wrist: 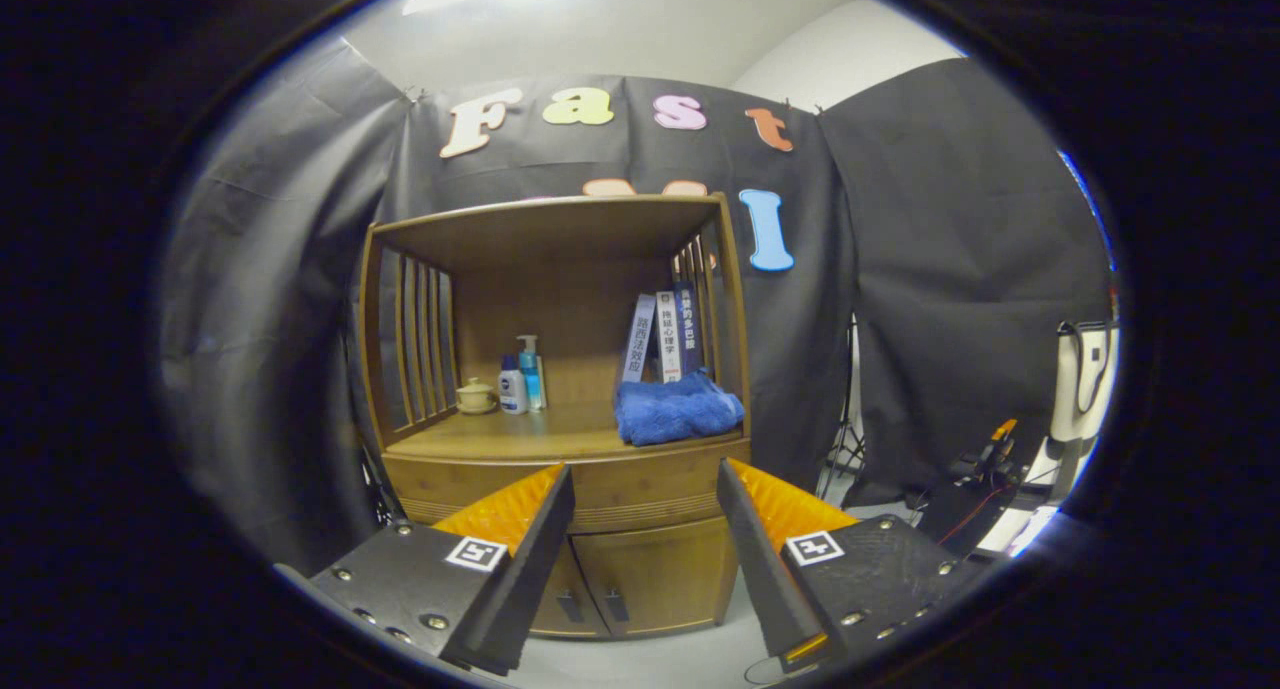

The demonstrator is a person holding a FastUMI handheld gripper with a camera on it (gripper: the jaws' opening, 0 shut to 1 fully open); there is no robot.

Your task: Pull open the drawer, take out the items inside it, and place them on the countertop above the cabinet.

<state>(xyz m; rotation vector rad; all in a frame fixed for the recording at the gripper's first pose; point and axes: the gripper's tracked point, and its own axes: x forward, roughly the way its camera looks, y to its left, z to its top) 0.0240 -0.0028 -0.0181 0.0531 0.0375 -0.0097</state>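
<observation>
— Black cloth (pixel 920 269) is hanging all around the booth, isn't it? Where is the drawer sitting?

— Straight ahead, beyond the fingers: the drawer (pixel 640 489) is lying closed as a wide wooden front in the cabinet (pixel 560 389), just under the countertop (pixel 530 431) and above two small doors (pixel 640 579).

— And the gripper?

— The gripper (pixel 645 559) is hanging well short of the cabinet, its two fingers standing wide apart and gripping nothing; the drawer front is showing in the gap between them.

— What is sitting on the countertop?

— A folded blue towel (pixel 678 409) is lying at the right, with three books (pixel 665 337) leaning behind it. Toward the left, a pump bottle (pixel 530 371) and a smaller bottle (pixel 511 386) are standing together, a small lidded cup (pixel 475 396) just beside them.
</observation>
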